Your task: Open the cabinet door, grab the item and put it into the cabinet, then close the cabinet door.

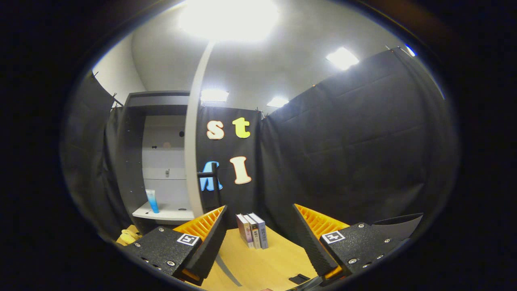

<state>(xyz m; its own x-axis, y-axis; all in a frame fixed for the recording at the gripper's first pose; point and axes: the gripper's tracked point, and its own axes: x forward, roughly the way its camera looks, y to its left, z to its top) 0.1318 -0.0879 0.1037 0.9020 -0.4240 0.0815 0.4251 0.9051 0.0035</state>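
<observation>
My hand-held gripper [258,238] hangs spread & empty above tabletop [262,264]; books [253,230] just ahead, cabinet door [195,133] open far left — risk: toppling books w/ clumsy approach.

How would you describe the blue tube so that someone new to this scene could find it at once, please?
Start at the tall grey cabinet, whose door stands open beyond the open gripper. On its lowest white shelf stands the blue tube, upright near the left wall. It is the one bright blue item there, unlike the books on the wooden table.
</observation>
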